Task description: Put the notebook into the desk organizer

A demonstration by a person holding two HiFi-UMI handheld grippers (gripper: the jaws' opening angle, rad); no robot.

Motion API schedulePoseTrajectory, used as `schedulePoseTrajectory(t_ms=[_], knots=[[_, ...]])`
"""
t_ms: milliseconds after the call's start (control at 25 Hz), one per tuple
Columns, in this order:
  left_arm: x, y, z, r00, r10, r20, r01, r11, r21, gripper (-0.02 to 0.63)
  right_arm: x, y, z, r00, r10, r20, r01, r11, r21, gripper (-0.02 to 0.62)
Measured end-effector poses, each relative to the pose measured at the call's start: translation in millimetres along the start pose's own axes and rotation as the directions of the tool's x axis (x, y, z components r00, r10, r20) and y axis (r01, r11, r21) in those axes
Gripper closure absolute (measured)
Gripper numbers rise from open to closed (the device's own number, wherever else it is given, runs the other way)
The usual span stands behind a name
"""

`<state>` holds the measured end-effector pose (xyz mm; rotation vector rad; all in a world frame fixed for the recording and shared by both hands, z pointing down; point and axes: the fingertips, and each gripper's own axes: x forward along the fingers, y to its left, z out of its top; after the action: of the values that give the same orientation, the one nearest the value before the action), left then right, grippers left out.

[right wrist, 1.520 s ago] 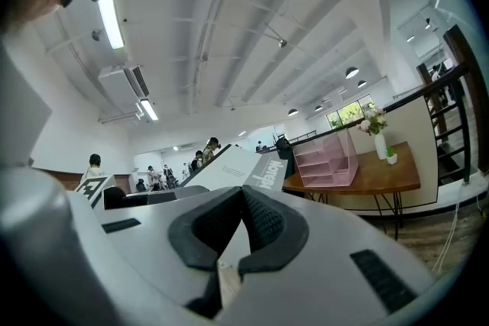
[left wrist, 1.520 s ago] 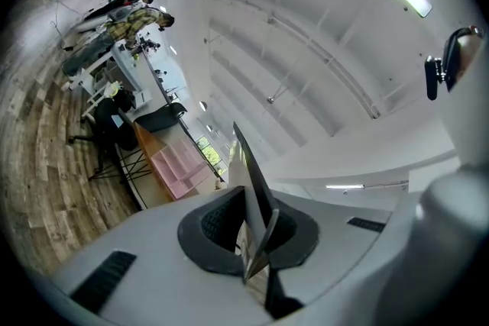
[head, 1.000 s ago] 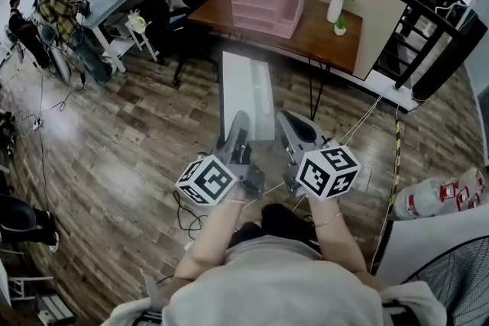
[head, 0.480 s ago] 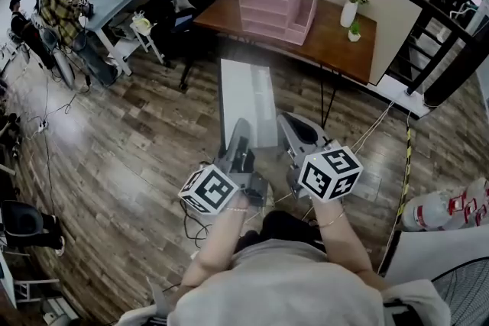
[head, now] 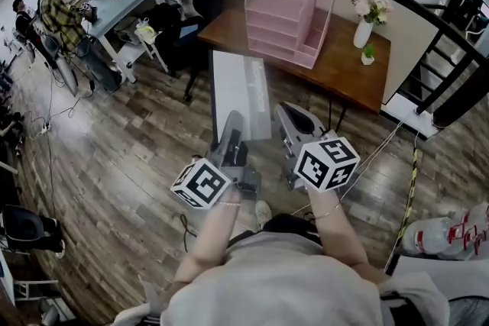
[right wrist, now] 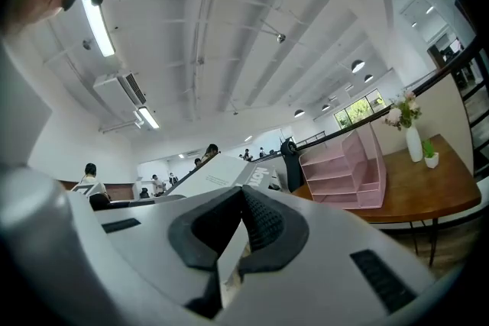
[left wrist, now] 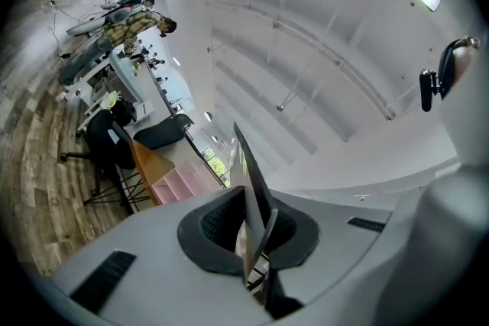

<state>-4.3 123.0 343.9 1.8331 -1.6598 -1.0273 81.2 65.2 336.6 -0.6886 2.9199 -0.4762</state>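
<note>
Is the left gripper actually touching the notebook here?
Touching. The left gripper view shows the left gripper with its jaws closed on the near edge of the notebook, pads pressed against both of its faces.

Pink desk organizer (head: 286,23); notebook (head: 239,91) pale grey, perhaps white.

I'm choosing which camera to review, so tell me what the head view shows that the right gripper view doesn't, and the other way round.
Only the head view: the left gripper and right gripper together, each shut on the near end of the notebook, the notebook's full length held out flat, and the person's forearms.
Only the right gripper view: the ceiling lights and a close look at the pads pinching the notebook's edge.
Both: the notebook, the pink desk organizer on the brown desk, and the vase of flowers.
</note>
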Motion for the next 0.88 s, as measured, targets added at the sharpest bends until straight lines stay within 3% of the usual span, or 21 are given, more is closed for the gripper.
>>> schedulePoseTrajectory(t_ms=[320, 520, 880], knots=[[73.8, 24.9, 12.5, 1.000, 0.006, 0.008, -0.006, 0.999, 0.033, 0.591, 74.4, -37.0, 14.4, 0.998, 0.070, 0.001, -0.070, 0.997, 0.013, 0.586], [103.4, 27.7, 13.0, 1.000, -0.009, -0.001, 0.010, 0.999, 0.051, 0.591, 91.2, -64.0, 22.1, 0.998, 0.056, 0.006, -0.056, 0.998, 0.021, 0.586], [137.0, 57.3, -0.5, 0.999, 0.017, -0.046, -0.017, 1.000, 0.009, 0.591, 108.0, -100.1, 13.9, 1.000, 0.013, -0.022, -0.012, 0.999, 0.040, 0.586]])
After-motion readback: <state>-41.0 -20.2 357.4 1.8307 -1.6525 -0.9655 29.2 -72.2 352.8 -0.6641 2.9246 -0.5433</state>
